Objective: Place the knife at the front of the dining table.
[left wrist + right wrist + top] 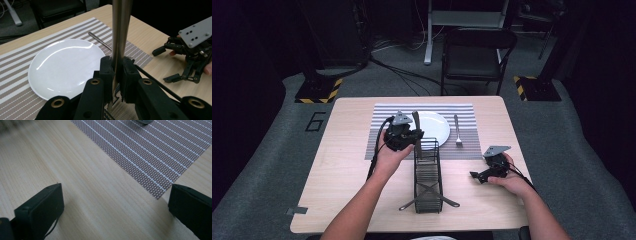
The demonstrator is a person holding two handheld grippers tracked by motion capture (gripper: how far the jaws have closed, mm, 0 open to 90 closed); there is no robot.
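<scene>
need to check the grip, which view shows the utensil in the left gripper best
The left gripper view: the metal utensil stands upright, clamped between the left gripper pads. The high view shows it small, over the wire caddy.

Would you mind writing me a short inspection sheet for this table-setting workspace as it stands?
Surface: wooden table, a striped placemat at its far middle.
Job's things: white plate and fork on the placemat; a metal utensil, upright, held over the black wire caddy.
Clutter: two utensils crossed at the caddy's near end.
Grippers: left gripper shut on the metal utensil; right gripper open over bare table beside the placemat's corner.
Cables: black cable trailing from the left gripper; more on the floor.
Surroundings: folding chair beyond the table, grey floor, hazard-striped bases.
</scene>
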